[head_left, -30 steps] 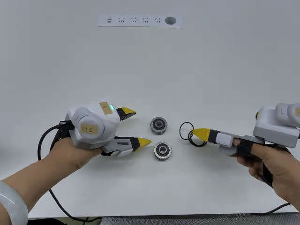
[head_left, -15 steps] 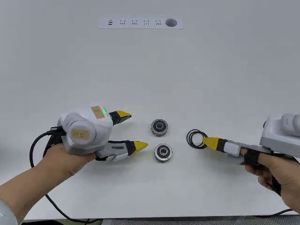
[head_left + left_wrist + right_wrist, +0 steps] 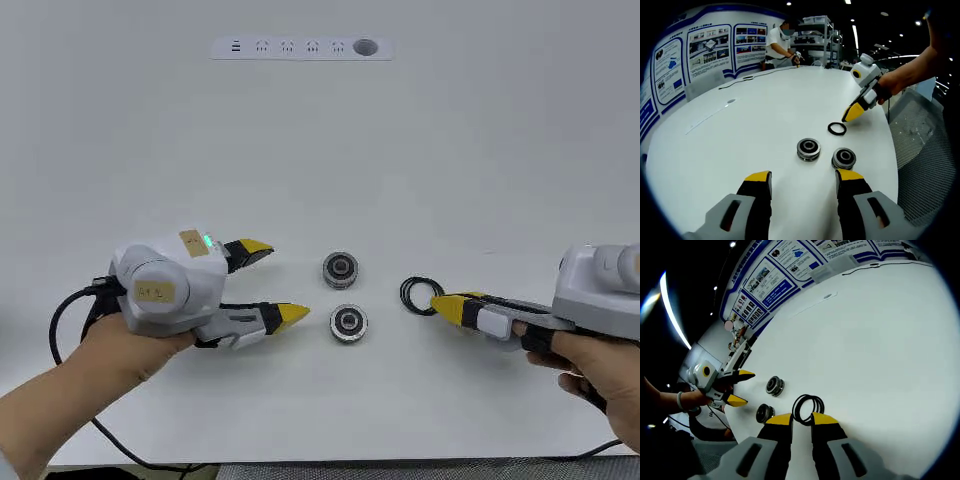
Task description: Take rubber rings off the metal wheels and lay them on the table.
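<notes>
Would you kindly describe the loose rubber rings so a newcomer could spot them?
On the white table, look right of the two metal wheels. Beyond the yellow tips of the right gripper lie the rubber rings: thin, black, overlapping hoops, unlike the chunky wheels.

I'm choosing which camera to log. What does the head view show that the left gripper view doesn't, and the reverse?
The head view adds the hand holding the left gripper and the black cable trailing from it. The left gripper view adds wall posters, shelving and a person at the table's far end. Both share the two metal wheels, the rubber rings lying flat, and the right gripper beside them.
</notes>
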